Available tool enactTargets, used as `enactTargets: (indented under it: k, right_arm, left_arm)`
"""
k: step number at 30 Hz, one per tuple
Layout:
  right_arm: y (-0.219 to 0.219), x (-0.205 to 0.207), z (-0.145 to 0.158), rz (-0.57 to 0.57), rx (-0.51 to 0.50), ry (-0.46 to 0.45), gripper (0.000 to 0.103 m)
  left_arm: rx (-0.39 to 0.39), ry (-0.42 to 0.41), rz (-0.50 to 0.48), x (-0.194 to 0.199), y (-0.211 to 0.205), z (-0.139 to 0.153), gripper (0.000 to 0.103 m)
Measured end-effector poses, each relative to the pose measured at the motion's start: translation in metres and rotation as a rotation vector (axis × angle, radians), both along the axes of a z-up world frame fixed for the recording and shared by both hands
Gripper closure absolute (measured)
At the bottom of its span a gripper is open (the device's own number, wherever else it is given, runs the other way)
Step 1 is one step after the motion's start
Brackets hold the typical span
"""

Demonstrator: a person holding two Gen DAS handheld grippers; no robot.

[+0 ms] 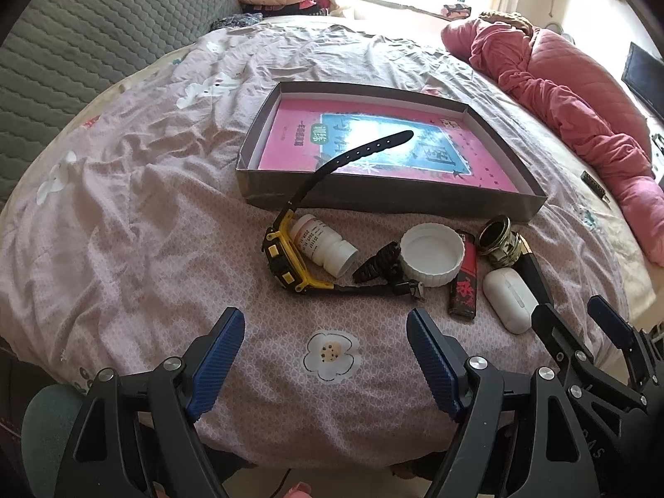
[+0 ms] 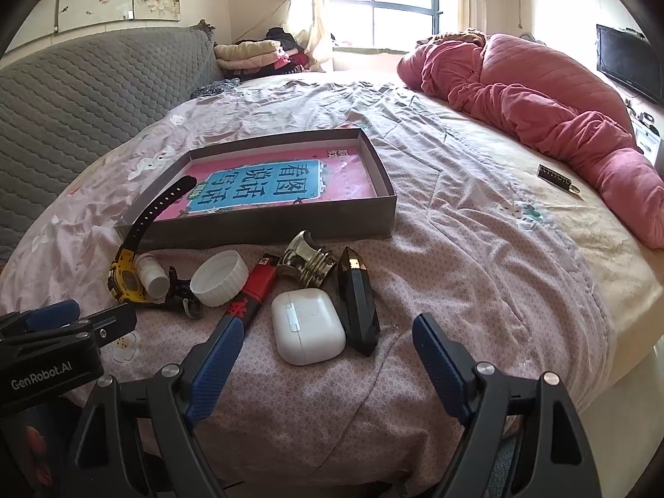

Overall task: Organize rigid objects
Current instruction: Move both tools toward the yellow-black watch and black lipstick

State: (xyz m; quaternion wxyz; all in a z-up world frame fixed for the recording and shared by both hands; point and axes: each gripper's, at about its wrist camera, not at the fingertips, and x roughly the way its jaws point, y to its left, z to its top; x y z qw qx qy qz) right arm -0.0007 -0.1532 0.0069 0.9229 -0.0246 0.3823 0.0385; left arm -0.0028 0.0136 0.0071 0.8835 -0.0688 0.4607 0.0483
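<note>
A shallow grey box with a pink book inside lies on the bed. In front of it sit a yellow and black watch, its strap reaching over the box rim, a small white pill bottle, a white lid, a red and black lighter, a metal ring piece, a white earbud case and a black faceted stick. My left gripper stands open just short of the watch. My right gripper stands open around the earbud case's near end.
A pink quilt is bundled along the bed's right side, with a small dark tag beside it. A grey quilted headboard rises at the left. Folded clothes are stacked near the window. The bed edge drops off at the right.
</note>
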Motion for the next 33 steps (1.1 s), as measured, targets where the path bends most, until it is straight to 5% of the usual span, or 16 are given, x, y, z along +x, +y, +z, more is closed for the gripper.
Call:
enactTargets:
  k: [33]
  right_arm:
    - [-0.0017,0.0018,-0.0009,-0.005,0.013,0.002,0.02]
  left_arm:
    - [-0.019,0.007,0.004,-0.0006,0.0057,-0.0047,0.022]
